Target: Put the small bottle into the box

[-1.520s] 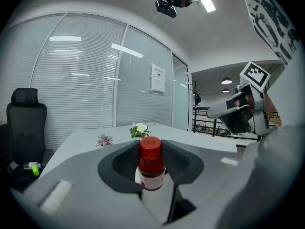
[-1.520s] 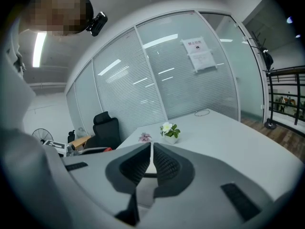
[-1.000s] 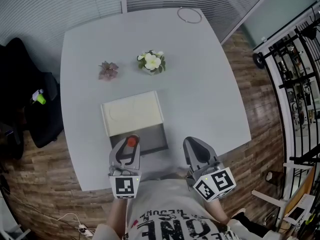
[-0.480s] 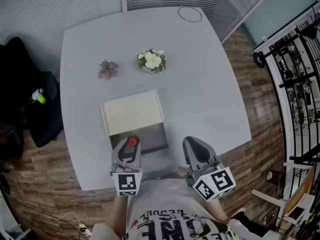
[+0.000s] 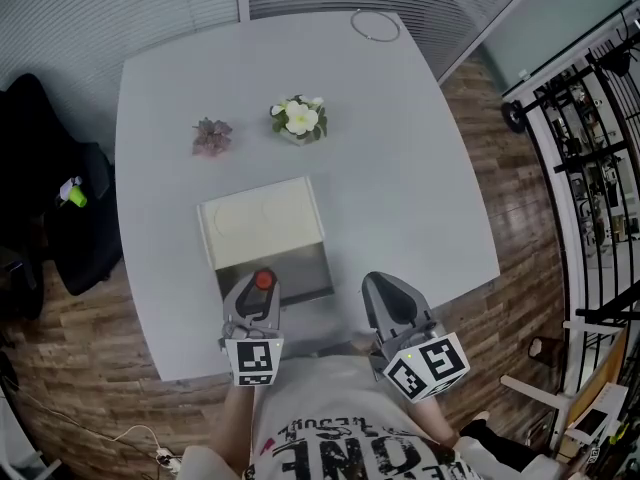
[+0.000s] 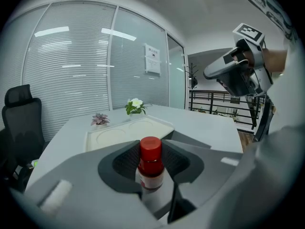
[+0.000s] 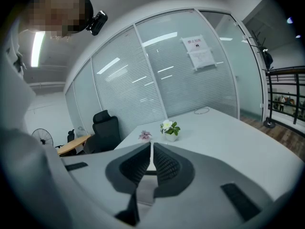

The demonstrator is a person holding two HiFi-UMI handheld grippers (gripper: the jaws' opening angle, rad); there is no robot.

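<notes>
Little has shifted in the past second: our left gripper (image 5: pixel 258 290) has crept only slightly forward, bringing the small bottle (image 6: pixel 150 162) and its red cap (image 5: pixel 263 279) to the near edge of the box (image 5: pixel 262 226). Its fingers (image 6: pixel 125 162) stand moderately apart, clamped on the bottle's sides and holding it upright. We judge the carry nearly done, with lowering and release into the grey tray (image 5: pixel 308 266) not yet done.

Our right gripper (image 5: pixel 378 286) hovers just beside the box, its fingers (image 7: pixel 164 166) pressed together on nothing.

From above, the cap seems to sit over the tray's near left corner, though we cannot say whether the bottle has cleared the wall. Most of the bottle's body is hidden behind the fingers. Two small plants (image 5: pixel 300 121) sit farther back on the bench (image 5: pixel 420 168).
</notes>
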